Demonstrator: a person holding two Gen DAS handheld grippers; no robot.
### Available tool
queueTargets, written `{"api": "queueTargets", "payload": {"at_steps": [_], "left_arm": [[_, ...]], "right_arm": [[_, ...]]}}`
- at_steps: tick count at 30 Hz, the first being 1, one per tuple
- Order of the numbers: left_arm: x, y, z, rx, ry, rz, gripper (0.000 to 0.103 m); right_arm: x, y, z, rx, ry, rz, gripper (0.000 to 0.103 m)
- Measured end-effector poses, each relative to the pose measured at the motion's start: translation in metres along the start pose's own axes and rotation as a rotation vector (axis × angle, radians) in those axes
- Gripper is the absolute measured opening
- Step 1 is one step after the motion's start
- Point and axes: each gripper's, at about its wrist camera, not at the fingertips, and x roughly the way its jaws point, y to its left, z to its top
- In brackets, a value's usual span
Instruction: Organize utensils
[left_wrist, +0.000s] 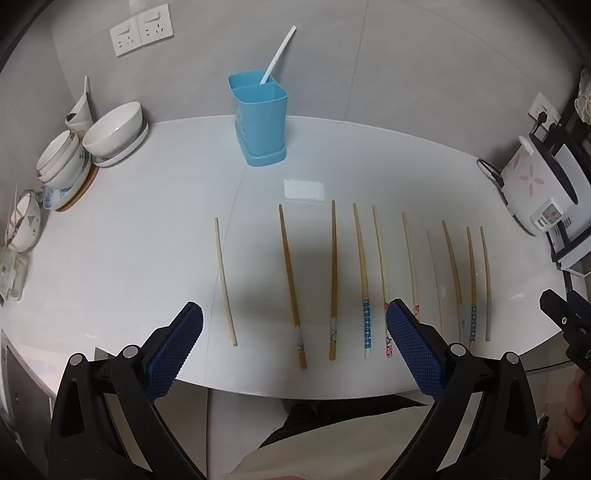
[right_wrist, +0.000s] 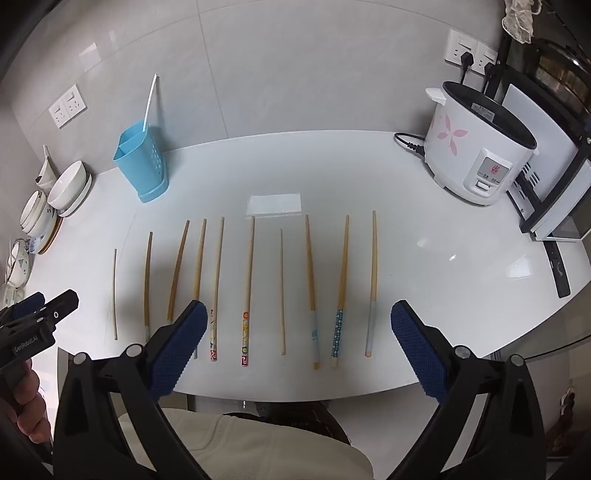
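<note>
Several wooden chopsticks lie side by side in a row on the white table (left_wrist: 147, 240), some plain (left_wrist: 225, 280), some with patterned ends (left_wrist: 366, 325); the row also shows in the right wrist view (right_wrist: 249, 291). A blue two-compartment utensil holder (left_wrist: 261, 118) stands behind them with one white chopstick (left_wrist: 279, 55) in its rear compartment; it shows at the left in the right wrist view (right_wrist: 142, 162). My left gripper (left_wrist: 294, 325) is open and empty above the near ends of the left chopsticks. My right gripper (right_wrist: 298, 325) is open and empty above the near ends of the right chopsticks.
Stacked bowls and plates (left_wrist: 110, 129) stand at the table's left. A white rice cooker (right_wrist: 476, 147) with a cord and an oven (right_wrist: 554, 177) stand at the right. A white paper patch (right_wrist: 274, 205) lies behind the row. Wall sockets (left_wrist: 142, 29) are behind.
</note>
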Motion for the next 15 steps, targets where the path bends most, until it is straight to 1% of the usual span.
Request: {"api": "queueTargets", "payload": {"at_steps": [15], "left_arm": [[0.0045,0.0010,-0.0006,-0.002,0.006,0.014,0.097]], "right_arm": [[0.0007,-0.0054,0.0037,-0.002,0.006,-0.003,0.096]]}}
